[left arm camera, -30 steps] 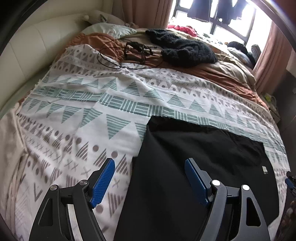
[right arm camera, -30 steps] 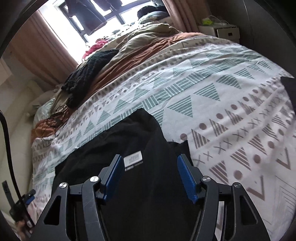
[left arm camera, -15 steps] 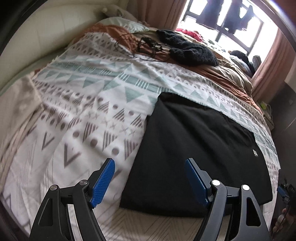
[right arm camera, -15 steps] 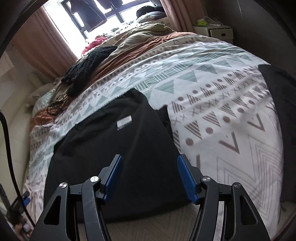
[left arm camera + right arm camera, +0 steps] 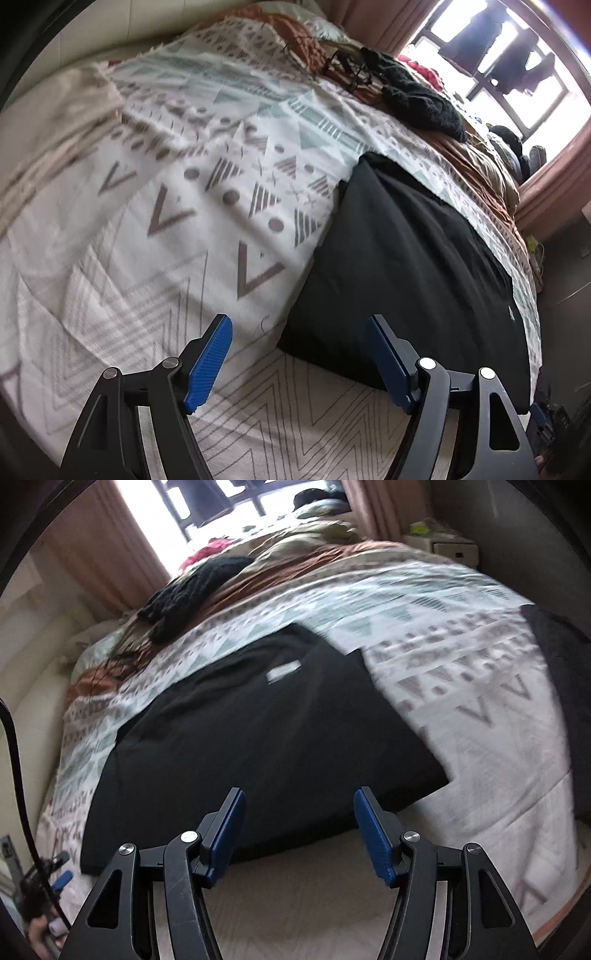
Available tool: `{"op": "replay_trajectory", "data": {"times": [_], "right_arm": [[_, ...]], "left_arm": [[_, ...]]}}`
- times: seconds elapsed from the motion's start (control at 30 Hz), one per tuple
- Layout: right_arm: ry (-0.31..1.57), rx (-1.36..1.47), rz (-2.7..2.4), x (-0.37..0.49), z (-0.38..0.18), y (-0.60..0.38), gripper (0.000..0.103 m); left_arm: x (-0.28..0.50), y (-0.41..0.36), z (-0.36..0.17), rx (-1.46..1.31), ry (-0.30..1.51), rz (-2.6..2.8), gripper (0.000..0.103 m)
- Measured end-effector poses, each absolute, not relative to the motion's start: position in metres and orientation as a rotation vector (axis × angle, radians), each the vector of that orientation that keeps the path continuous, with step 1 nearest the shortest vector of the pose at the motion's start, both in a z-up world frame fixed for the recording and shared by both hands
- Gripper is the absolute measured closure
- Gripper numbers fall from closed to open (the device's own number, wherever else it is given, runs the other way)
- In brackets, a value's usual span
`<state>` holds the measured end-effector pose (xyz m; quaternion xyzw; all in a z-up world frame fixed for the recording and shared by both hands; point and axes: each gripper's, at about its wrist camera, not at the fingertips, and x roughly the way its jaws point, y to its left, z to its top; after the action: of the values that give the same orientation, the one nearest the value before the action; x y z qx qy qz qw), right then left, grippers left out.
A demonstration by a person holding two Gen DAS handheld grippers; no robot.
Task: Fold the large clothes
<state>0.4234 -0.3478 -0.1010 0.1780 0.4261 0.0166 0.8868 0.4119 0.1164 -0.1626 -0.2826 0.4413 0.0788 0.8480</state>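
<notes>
A large black garment (image 5: 413, 273) lies flat and folded on the patterned bedspread (image 5: 207, 206); its small white label (image 5: 283, 672) shows in the right wrist view. My left gripper (image 5: 299, 328) hovers over the garment's near left corner, jaws wide and closing slightly, nothing between the pads. My right gripper (image 5: 298, 805) hangs above the near edge of the black garment (image 5: 258, 746), towards its right side. Its jaws are closing, and they hold nothing.
A dark knitted garment (image 5: 417, 96) and tangled cables (image 5: 347, 66) lie at the far end of the bed, on a rust-brown blanket (image 5: 295, 557). Another dark cloth (image 5: 561, 686) rests at the bed's right edge. A white nightstand (image 5: 443, 546) stands beyond the bed.
Both grippers have drawn back from over the garment towards the bed's near edge, so its near hem now shows ahead of the fingertips. The left gripper also rolled, and the right jaws narrowed a little.
</notes>
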Motion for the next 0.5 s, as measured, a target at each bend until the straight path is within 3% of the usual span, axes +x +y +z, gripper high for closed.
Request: {"op": "replay_trajectory", "data": {"times": [0.2,0.27,0.5], "right_arm": [[0.876,0.282,0.126,0.427,-0.097,-0.298,0.056],[0.894,0.278,0.161,0.430,-0.101,-0.284,0.068],[0.902,0.194,0.261,0.429,-0.107,-0.238,0.075]], "left_arm": [[0.415,0.111,-0.182,-0.680,0.979,0.120,0.027],[0.417,0.111,-0.185,-0.698,0.980,0.113,0.027],[0.431,0.107,-0.191,-0.739,0.958,0.085,0.028]]}}
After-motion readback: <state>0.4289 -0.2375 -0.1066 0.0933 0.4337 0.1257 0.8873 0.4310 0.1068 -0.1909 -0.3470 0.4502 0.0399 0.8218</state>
